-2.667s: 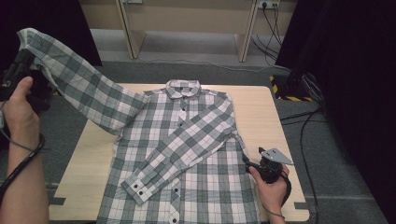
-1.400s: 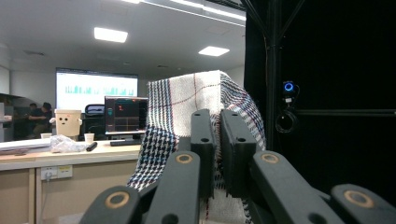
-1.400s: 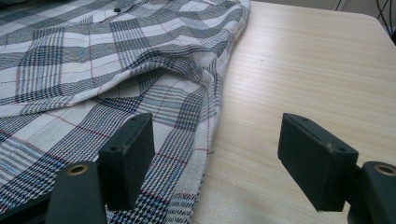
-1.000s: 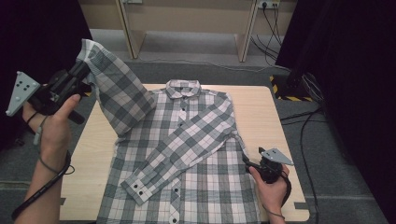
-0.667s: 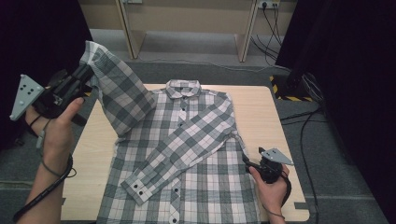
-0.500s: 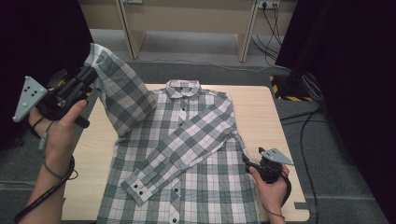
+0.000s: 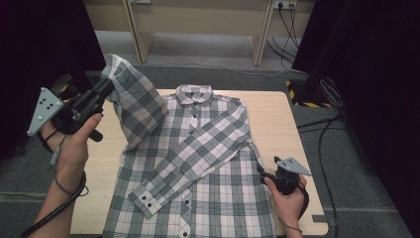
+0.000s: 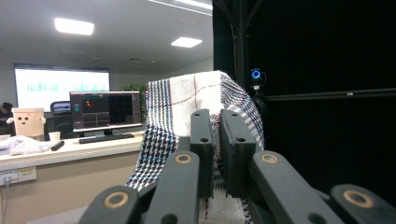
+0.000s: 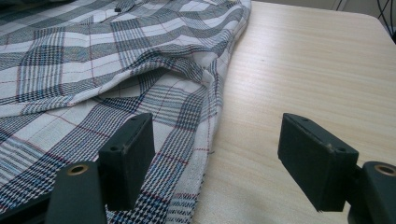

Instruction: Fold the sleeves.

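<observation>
Desk (image 7: 277,124) fills the middle of the high view, and your plaid shirt (image 7: 198,168) lies flat on it, collar toward the top, one sleeve folded across the chest. The other sleeve (image 7: 133,99) rises off the desk's left edge at upper left, pinched at the cuff in your left tool (image 7: 106,87). Your right tool (image 7: 262,173), jaws spread wide, rests by the shirt's right hem at lower right.
</observation>
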